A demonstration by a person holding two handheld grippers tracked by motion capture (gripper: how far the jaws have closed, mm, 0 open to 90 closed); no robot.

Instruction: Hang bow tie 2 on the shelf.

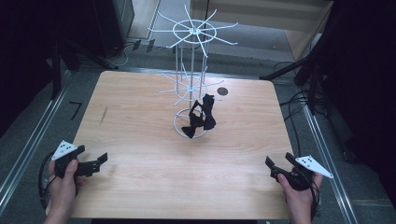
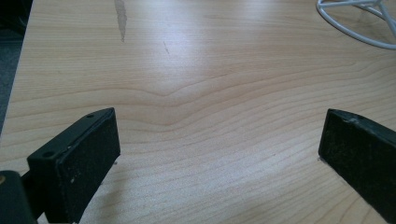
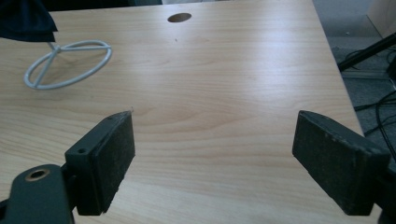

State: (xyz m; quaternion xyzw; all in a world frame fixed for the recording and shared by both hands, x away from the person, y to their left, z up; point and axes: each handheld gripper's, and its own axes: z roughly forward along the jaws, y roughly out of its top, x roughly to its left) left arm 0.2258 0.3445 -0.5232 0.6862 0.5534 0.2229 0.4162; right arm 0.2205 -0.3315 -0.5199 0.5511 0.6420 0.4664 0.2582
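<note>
A white wire display rack stands at the middle back of the wooden table, with two tiers of hooks. Black bow ties hang from its lower tier, just above the round base. My left gripper is held near the table's front left corner, open and empty. My right gripper is held near the front right corner, also open and empty. In the left gripper view the left gripper frames bare wood, with the rack base at top right. The right gripper view has the right gripper, the rack base and a dark bow tie.
A small dark round hole sits in the tabletop right of the rack, also visible as a hole in the right gripper view. Cables and dark stand legs lie on the floor beyond the table's right side.
</note>
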